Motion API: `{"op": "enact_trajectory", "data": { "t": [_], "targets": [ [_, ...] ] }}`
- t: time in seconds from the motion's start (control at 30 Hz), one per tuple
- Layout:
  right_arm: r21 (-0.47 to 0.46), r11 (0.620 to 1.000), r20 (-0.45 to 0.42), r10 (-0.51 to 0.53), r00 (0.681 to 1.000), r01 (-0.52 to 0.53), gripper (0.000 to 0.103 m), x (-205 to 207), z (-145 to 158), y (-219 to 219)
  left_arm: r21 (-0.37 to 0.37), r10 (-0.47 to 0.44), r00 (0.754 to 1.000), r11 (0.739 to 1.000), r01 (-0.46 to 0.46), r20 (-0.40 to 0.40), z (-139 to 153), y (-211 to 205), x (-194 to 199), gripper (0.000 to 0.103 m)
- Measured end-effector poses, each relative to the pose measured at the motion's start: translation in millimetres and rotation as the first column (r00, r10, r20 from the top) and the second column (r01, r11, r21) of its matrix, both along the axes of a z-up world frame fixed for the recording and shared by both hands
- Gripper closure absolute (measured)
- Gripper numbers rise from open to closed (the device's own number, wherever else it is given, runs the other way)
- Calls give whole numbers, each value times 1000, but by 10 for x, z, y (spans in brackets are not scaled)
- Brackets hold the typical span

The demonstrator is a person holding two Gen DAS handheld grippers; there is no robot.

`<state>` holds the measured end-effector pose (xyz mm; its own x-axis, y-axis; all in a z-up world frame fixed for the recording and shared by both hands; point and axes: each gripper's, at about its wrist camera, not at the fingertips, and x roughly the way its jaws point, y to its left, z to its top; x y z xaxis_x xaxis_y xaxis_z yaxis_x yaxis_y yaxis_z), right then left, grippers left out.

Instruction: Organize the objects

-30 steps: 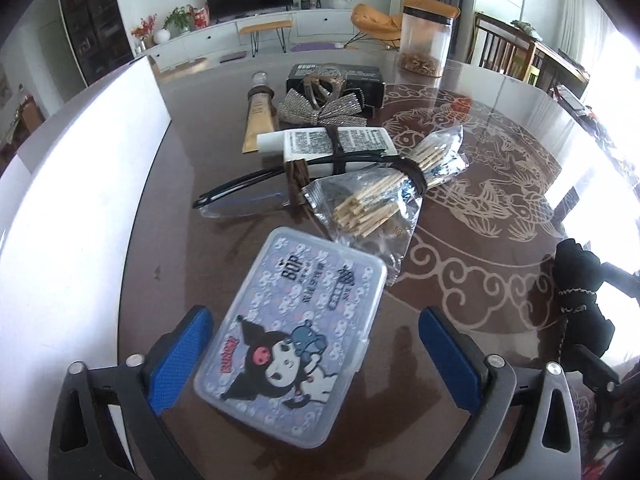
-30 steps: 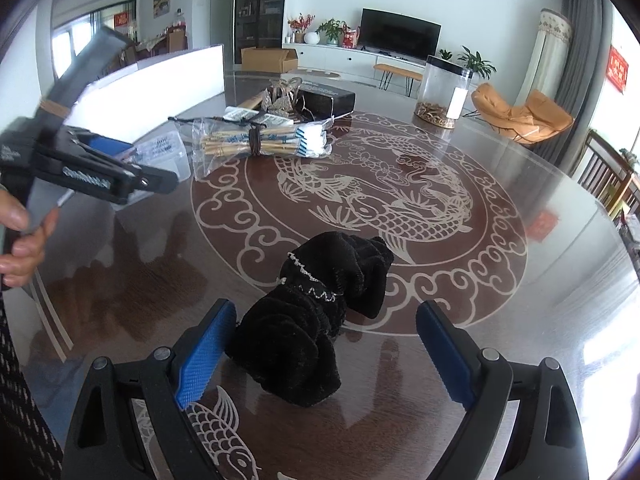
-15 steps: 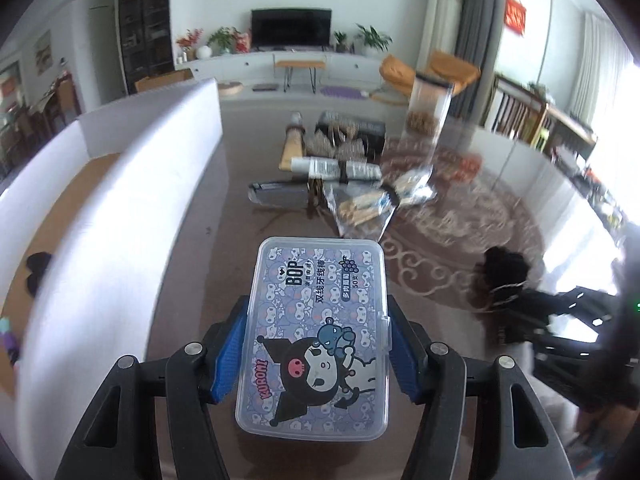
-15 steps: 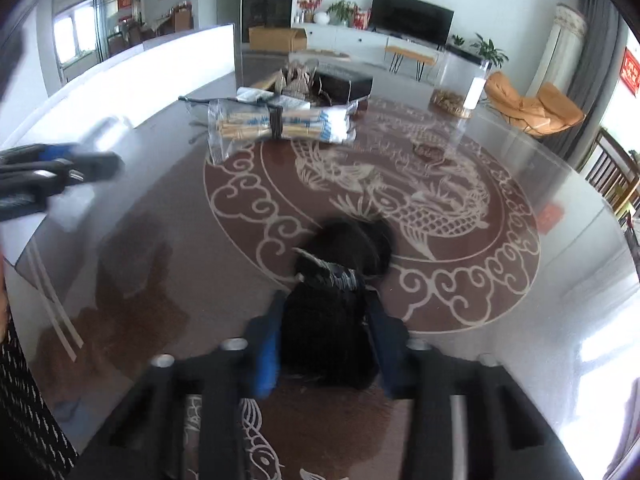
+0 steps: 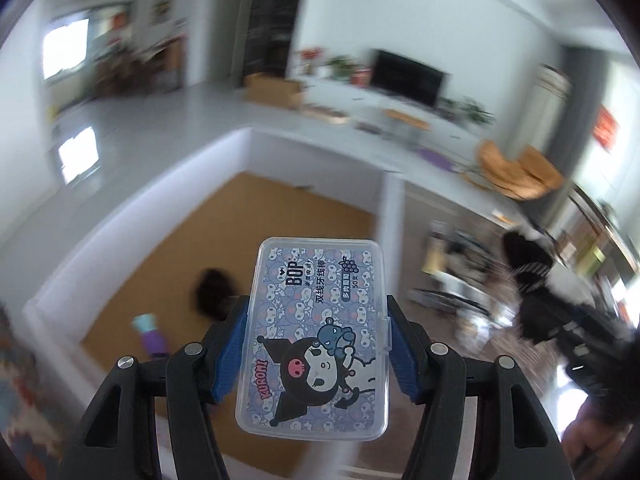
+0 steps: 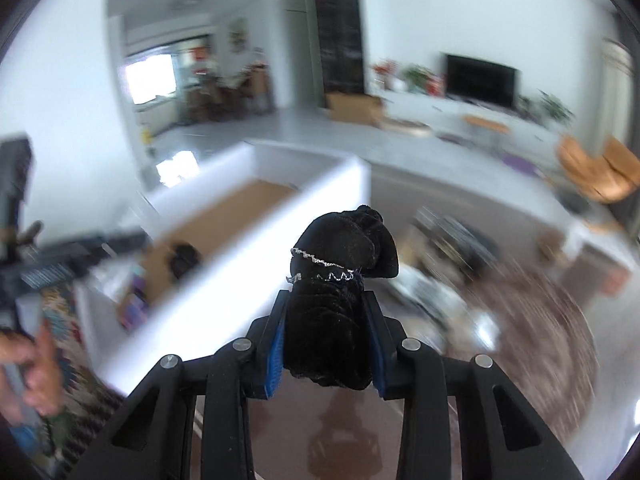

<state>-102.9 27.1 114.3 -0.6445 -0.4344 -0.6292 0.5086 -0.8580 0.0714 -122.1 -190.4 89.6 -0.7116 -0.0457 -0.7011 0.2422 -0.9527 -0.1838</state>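
A: Largest feature?
B: A white-walled box (image 5: 248, 152) with a brown cardboard floor, filling the left and middle of the left wrist view. In the right wrist view its near white wall crosses the frame on a diagonal, left of centre.

A: Next?
B: The dark table (image 6: 532, 360) with a pale scrolled pattern, to the right of the box. Blurred clutter lies on it at the far right; none of it can be identified.

A: The left gripper?
B: The left gripper (image 5: 318, 346) is closed onto a clear plastic floss-pick case (image 5: 318, 336), printed with a cartoon character and the letters "BOP". Its blue pads (image 5: 230, 354) press both long sides. The case is held in the air over the near part of the box.

A: The right gripper?
B: The right gripper (image 6: 326, 348) is clamped on a black velvet scrunchie (image 6: 336, 296) with a thin silver thread round its middle. It is lifted off the table, just right of the box wall.

A: Smallest things?
B: On the box floor, a dark rounded object (image 5: 212, 290) and, nearer, a purple item with a teal end (image 5: 150, 332). Both are blurred.
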Motion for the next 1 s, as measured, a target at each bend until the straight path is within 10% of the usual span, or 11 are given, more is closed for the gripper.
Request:
{"op": "enact_trajectory", "data": {
  "t": [0.23,0.33,0.5,0.77,1.0],
  "targets": [
    [44,989,-23,142,990,-141,68,-638,231,-1304,12,142,975,989,-146,170,-386,-528,-260,40],
    [37,989,31,144,989,-146,63,-902,118,-1610,55,154,953,983,-174,261,-580,-654,-352,17],
    [60,988,142,134,981,-143,27,-1108,-202,-1849,71,173,941,977,-201,292,-734,-703,-332,11],
    [89,984,94,143,985,-152,20,-748,-335,-1448,66,161,973,983,-174,166,-604,-417,-94,11],
    [71,997,-32,-31,999,34,6,-196,-514,-198,57,-25,999,998,27,-32,-327,540,365,10]
  ]
}}
